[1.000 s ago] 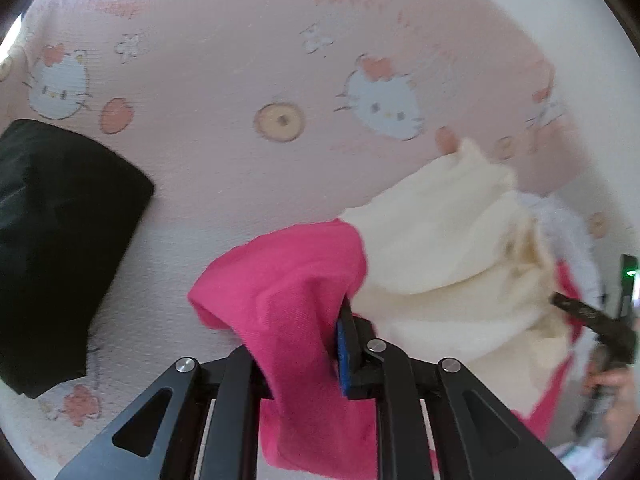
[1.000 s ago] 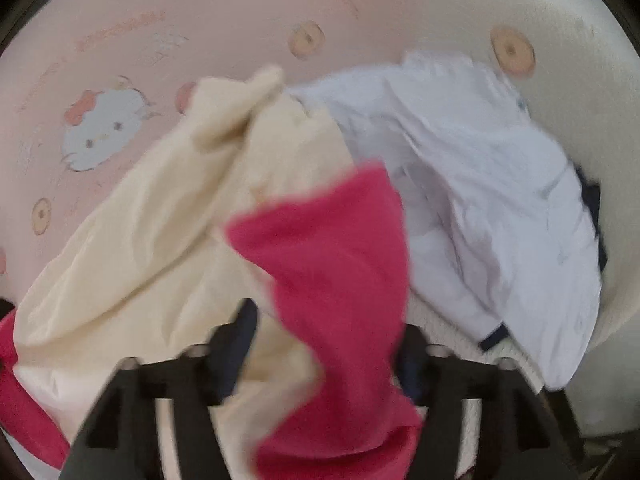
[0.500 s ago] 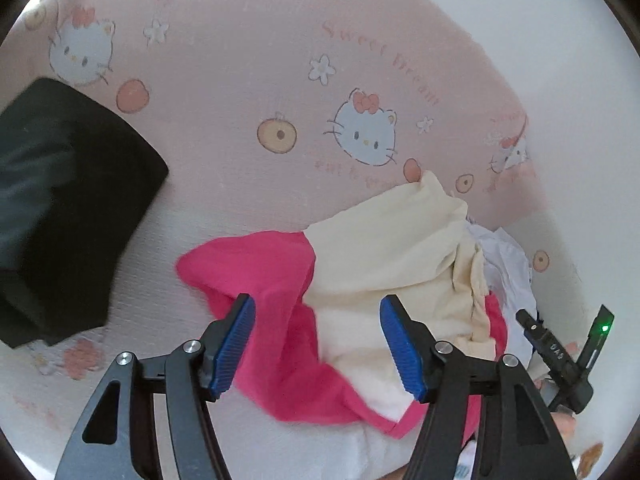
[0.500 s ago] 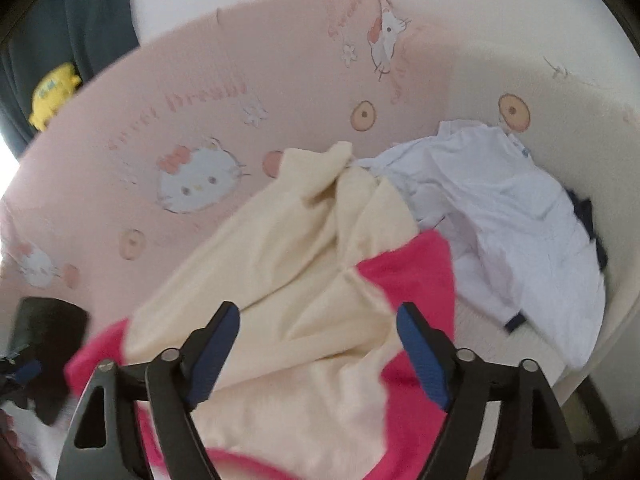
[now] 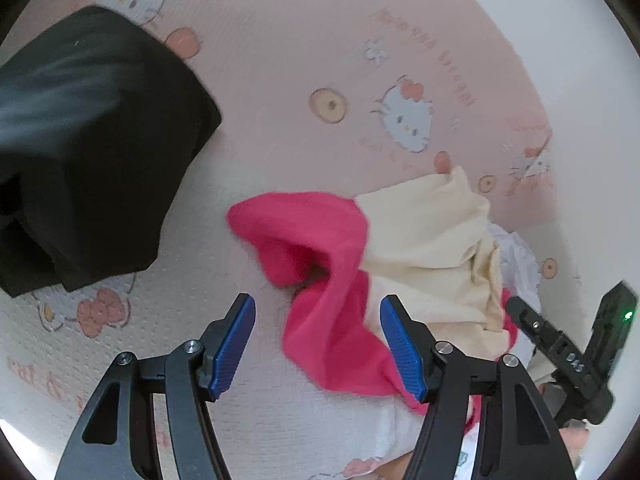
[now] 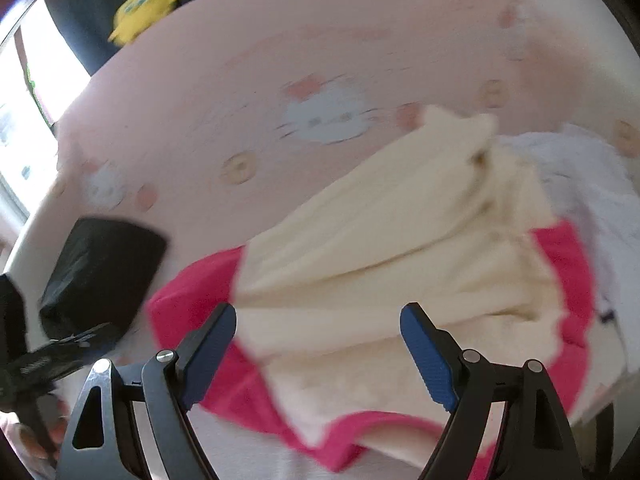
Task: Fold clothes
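A bright pink garment (image 5: 320, 236) lies crumpled on the bed, with a cream garment (image 5: 424, 232) draped over its right part. My left gripper (image 5: 318, 308) hovers open just above the pink cloth's near fold, its blue pads apart and holding nothing. In the right wrist view the cream garment (image 6: 380, 240) covers most of the pink garment (image 6: 192, 288). My right gripper (image 6: 316, 312) stands wide open above them, with no cloth pinched. This view is blurred.
A folded black garment (image 5: 88, 140) sits to the left on the pink cat-print sheet (image 5: 304, 40). A white garment (image 6: 580, 168) is heaped at the right by the bed's edge. A yellow plush toy (image 6: 144, 8) and a bright window (image 6: 24, 120) lie beyond.
Both grippers let go of the pink cloth, opened and drew back. The pink and cream garments dropped onto the bed. The right view swung left, bringing in the black garment.
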### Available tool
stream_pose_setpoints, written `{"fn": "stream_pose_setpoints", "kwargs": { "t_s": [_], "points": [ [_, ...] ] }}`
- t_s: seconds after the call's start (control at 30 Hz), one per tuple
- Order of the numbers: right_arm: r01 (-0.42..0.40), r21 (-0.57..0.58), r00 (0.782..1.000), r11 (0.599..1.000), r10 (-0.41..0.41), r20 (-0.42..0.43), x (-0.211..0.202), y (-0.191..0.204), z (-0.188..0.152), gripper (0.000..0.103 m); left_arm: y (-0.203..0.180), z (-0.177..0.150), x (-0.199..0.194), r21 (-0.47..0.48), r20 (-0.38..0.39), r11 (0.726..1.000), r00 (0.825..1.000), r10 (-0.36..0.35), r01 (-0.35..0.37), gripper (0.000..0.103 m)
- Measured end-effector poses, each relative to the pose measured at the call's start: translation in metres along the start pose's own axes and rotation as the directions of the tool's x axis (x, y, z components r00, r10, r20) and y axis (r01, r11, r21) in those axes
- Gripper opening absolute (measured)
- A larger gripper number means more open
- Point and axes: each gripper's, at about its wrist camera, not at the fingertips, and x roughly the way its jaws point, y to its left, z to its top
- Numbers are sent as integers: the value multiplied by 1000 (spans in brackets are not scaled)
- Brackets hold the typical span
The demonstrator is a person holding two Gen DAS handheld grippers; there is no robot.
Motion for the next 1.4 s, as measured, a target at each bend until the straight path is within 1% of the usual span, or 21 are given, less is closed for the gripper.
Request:
{"fn": "stream_pose_setpoints", "kwargs": {
  "t_s": [0.1,0.2,0.3,0.37,0.43,0.53,0.57,0.6,0.73,0.83,0.9,0.97,1.1,1.13,1.17,1.2,1.23,1.27,1.3,1.33,1.4],
  "points": [
    [-51,-33,997,998,49,-58,27,34,3,84,10,-2,5,-16,-2,1000,1000,12,-12,63],
    [-113,-54,985,992,105,-134,54,61,-1,84,15,-4,9,-9,-10,1000,1000,-5,5,63],
    [-137,-106,970,985,112,-216,79,83,-11,84,20,-6,15,-6,-18,1000,1000,-14,14,63],
    [-113,-135,969,984,80,-234,90,92,-14,84,25,-7,19,-10,-23,1000,1000,-16,16,63],
    [-117,-148,969,982,81,-233,96,98,-13,84,30,-8,24,-13,-28,1000,999,-18,17,63],
    [-162,-150,964,975,124,-236,102,104,-8,84,29,-10,25,79,-57,997,998,-13,17,63],
    [-174,-148,961,974,135,-239,105,106,-6,84,25,-13,25,152,-59,988,998,19,-10,63],
    [-182,-140,959,973,144,-245,108,107,-3,84,19,-18,24,234,-56,971,997,57,-42,63],
    [-215,-66,938,974,187,-291,124,109,4,84,10,-33,26,356,-16,930,995,101,-89,63],
    [-241,3,928,970,232,-291,129,112,0,84,15,-33,38,274,-64,958,993,103,-82,63],
    [-262,0,920,965,249,-302,131,118,-5,84,18,-30,43,218,-74,973,993,95,-77,63],
    [-255,-43,917,966,228,-328,134,125,-9,84,18,-28,44,184,-73,981,995,73,-58,63],
    [-182,-154,936,971,124,-328,145,132,-20,84,9,-30,45,200,-105,980,994,27,-5,63],
    [-165,-169,943,972,104,-317,146,130,-21,74,7,-32,45,200,-107,980,994,22,0,63],
    [-153,-182,949,971,93,-301,146,127,-22,50,6,-32,46,192,-117,981,993,17,6,63],
    [-133,-197,954,971,71,-292,147,124,-21,36,5,-32,46,185,-119,983,993,11,12,63],
    [-115,-202,956,973,53,-289,147,121,-20,16,4,-31,46,178,-118,984,993,4,17,63],
    [-98,-185,953,978,39,-300,148,115,-19,13,3,-30,46,171,-118,985,993,-3,23,63],
    [-85,-153,949,985,33,-315,149,108,-18,13,2,-29,46,165,-117,986,993,-10,29,63],
    [-82,-86,940,993,48,-338,151,96,-17,13,1,-27,45,158,-117,987,993,-16,35,63],
    [-104,82,921,991,127,-368,153,66,-15,12,-1,-24,45,151,-113,988,993,-24,41,63]
  ]
}}
